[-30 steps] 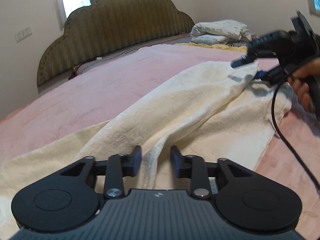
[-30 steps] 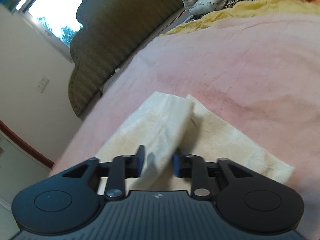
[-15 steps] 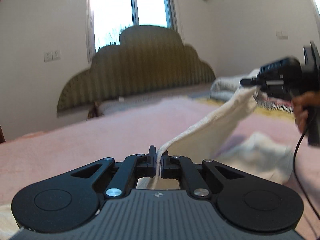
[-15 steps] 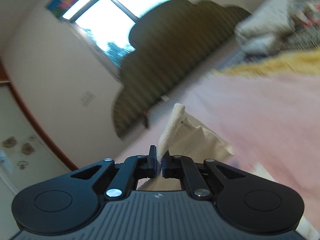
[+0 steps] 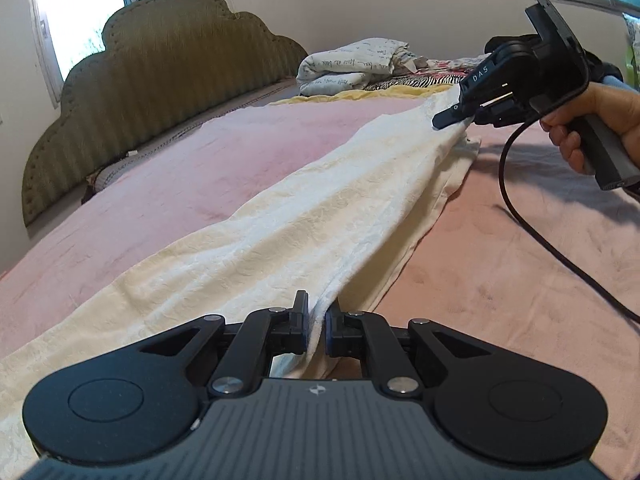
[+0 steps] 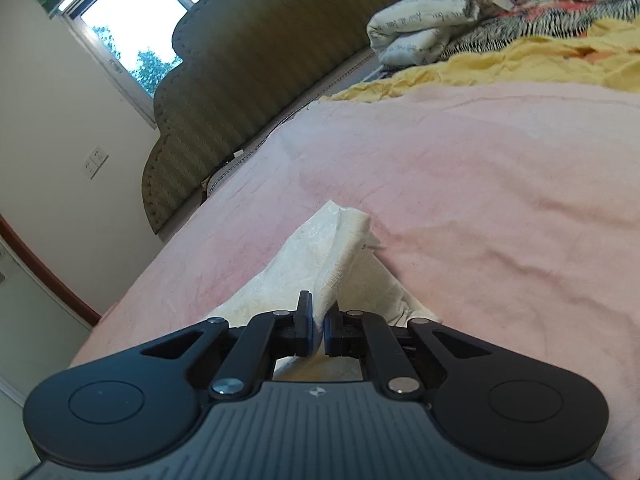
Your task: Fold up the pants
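Both grippers are clamped on cloth. The left gripper (image 5: 317,320) pinches one edge of the cream pants (image 5: 320,216); the right gripper (image 6: 318,322) pinches a bunched end of the same pants (image 6: 320,256). The left wrist view also shows the right gripper (image 5: 460,114) biting the far end, with the person's hand (image 5: 592,120) on its grip and a cable (image 5: 560,248) trailing off it.

The pants lie on the pink bedspread (image 5: 200,168), running diagonally from the near left edge of the bed toward the far right, well short of the headboard (image 5: 160,80). The held edge is raised into a ridge between the two grippers; the rest lies flat on the bed.

Step, as judged: lengthwise fold, one leg being carried over the other. Next move likely calls for both hands travelling together, keeping the edge taut, laying it along the opposite edge, then letting go.

Hard to tell:
- waistband or cuffs at either end: unclear
- how many layers each gripper holds
- near left end of the pants runs under the left gripper's body, out of view
- whether the lower layer is wrinkled beneath the raised one

Folded bedding (image 5: 352,64) sits at the far side of the bed, clear of the work.
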